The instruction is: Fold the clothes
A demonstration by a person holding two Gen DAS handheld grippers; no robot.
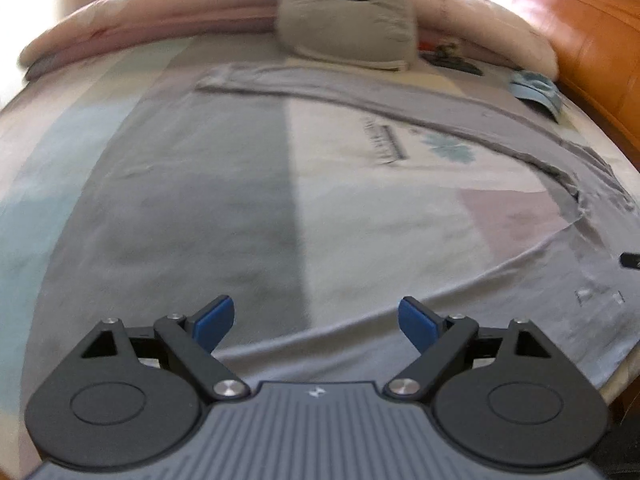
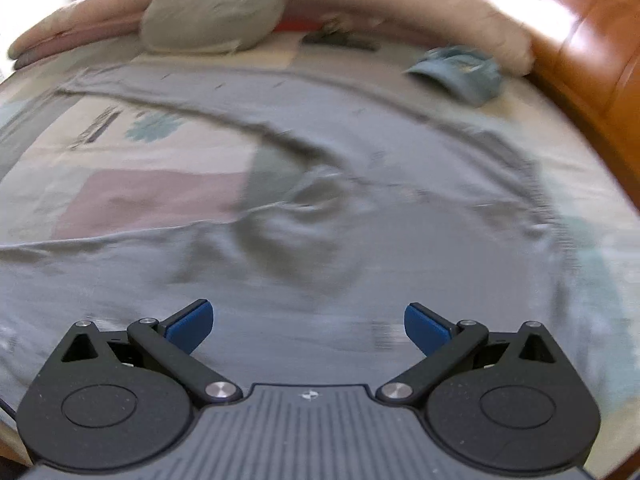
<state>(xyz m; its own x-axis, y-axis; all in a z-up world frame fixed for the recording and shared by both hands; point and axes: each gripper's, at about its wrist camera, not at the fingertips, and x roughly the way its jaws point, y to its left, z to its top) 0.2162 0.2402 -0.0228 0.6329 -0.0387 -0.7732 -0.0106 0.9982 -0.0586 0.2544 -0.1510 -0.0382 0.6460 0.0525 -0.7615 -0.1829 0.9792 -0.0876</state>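
Two claws hang over a bed, both spread wide with nothing between their blue pads: the left claw [image 1: 316, 326] and the right claw [image 2: 309, 328]. Below them a grey pair of trousers [image 2: 360, 184] lies flat on the patterned bedsheet [image 1: 400, 216], its waist end toward the right and two legs running off to the left, one along the far side [image 1: 320, 84] and one along the near edge under the left claw. The legs are parted, with bare sheet showing between them, so no fold of the trousers shows, though the crotch area is wrinkled in the right wrist view.

At the far end a bundled grey garment [image 1: 348, 28] rests against a rolled pink quilt [image 1: 140, 24]; whether it is folded or only heaped cannot be told through the blur. A small blue item [image 2: 460, 72] sits near the far right by the brown headboard [image 1: 592, 40].

Judging from this, the trousers lie spread and flat, which fits a garment laid out for folding; bringing one leg over the other and doubling the length would remain.
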